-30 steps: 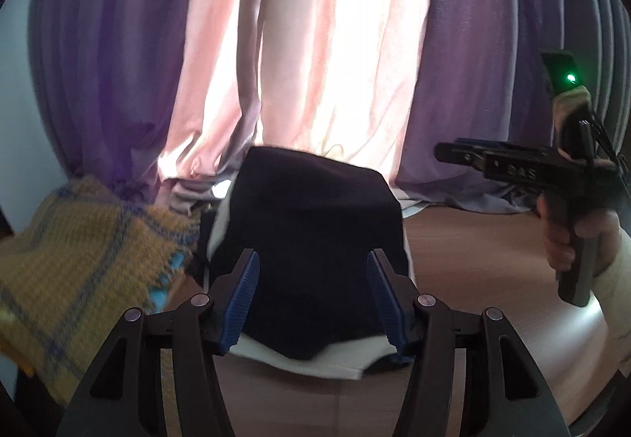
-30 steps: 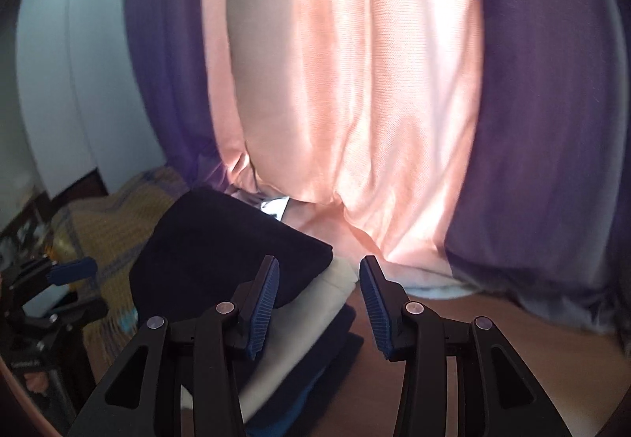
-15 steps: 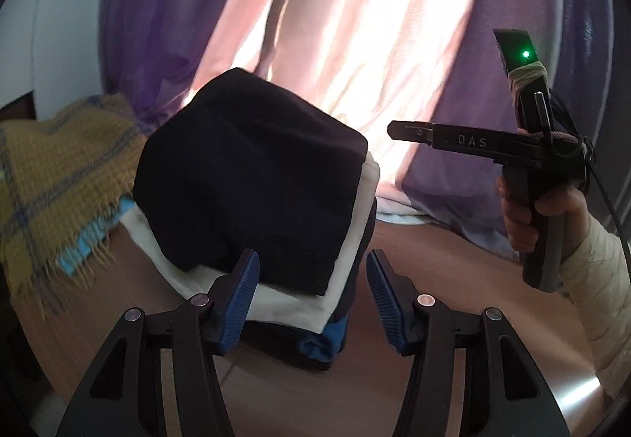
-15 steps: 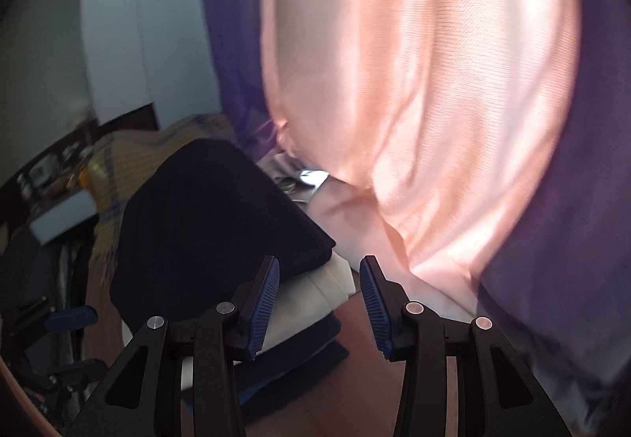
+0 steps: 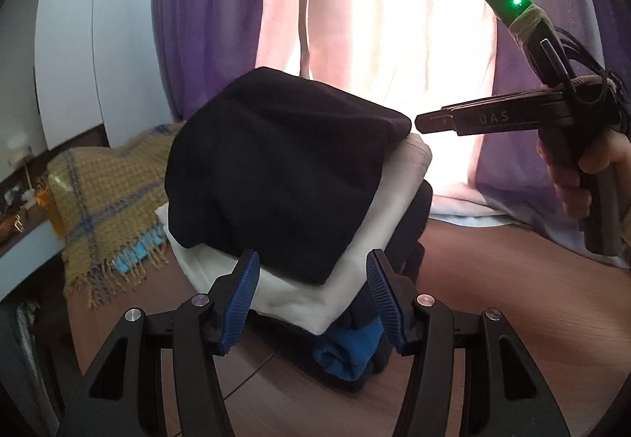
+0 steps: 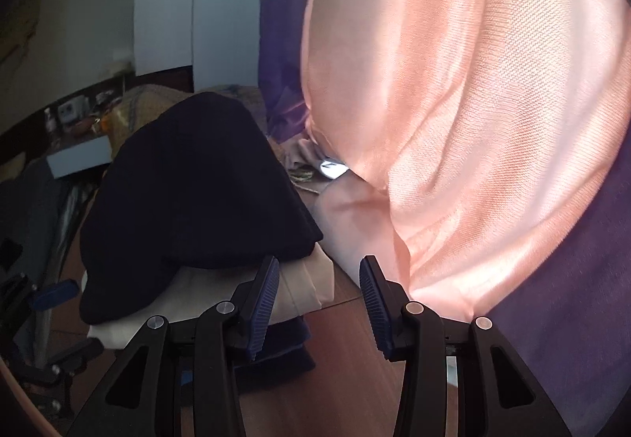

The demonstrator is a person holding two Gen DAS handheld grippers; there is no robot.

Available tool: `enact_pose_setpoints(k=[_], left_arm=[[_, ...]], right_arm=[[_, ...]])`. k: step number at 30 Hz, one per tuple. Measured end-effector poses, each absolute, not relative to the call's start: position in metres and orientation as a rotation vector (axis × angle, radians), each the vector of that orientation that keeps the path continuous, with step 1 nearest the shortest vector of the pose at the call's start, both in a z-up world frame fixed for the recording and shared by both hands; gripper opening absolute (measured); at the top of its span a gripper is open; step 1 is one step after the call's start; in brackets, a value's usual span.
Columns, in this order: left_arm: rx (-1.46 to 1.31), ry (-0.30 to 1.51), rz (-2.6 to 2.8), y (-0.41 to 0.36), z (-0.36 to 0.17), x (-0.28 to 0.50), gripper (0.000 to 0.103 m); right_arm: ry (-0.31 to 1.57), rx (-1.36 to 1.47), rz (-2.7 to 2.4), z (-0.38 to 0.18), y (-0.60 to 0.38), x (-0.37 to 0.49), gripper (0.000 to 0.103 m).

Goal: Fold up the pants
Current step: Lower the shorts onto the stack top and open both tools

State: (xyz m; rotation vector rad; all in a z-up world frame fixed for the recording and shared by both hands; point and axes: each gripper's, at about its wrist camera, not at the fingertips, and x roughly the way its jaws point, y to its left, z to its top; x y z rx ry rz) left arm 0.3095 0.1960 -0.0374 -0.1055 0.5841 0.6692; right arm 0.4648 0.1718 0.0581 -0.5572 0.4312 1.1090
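Left gripper (image 5: 313,295) is hovering at the near corner of a stack of folded clothes, jaws spread, pads pinching nothing. Right gripper (image 6: 320,305) is pointing at the stack's far side, jaws likewise apart and empty; a hand (image 5: 579,176) is gripping its handle. Dark pants (image 5: 276,176) are lying folded on top, over a white garment (image 5: 347,291), with blue fabric (image 5: 351,350) underneath. Stack is sitting on a wooden table (image 5: 493,279). Yellow blanket (image 5: 106,196) is lying beside it, curtains (image 6: 453,101) hanging behind.
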Motion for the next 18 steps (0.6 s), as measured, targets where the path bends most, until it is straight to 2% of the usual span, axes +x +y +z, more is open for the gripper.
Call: enact_pose_setpoints(k=[6,9,15,17,18], left_arm=[[-0.103,0.602,0.681,0.204,-0.043,0.318,0.055],[-0.11,0.602,0.686,0.209,-0.044,0.32,0.05],[-0.063,0.605,0.689,0.21,-0.046,0.324,0.048],[-0.056,0.605,0.683,0.21,-0.047,0.323,0.042],[-0.05,0.606,0.683,0.21,-0.048,0.323,0.036]], right_arm=[[0.438,-0.569,1.147,0.05,0.178,0.472,0.044],[0.446,-0.589,1.161,0.046,0.183,0.474,0.044],[0.392,-0.687,1.167,0.041,0.197,0.47,0.044],[0.378,-0.708,1.173,0.041,0.202,0.468,0.044],[0.363,-0.719,1.178,0.042,0.204,0.466,0.044]])
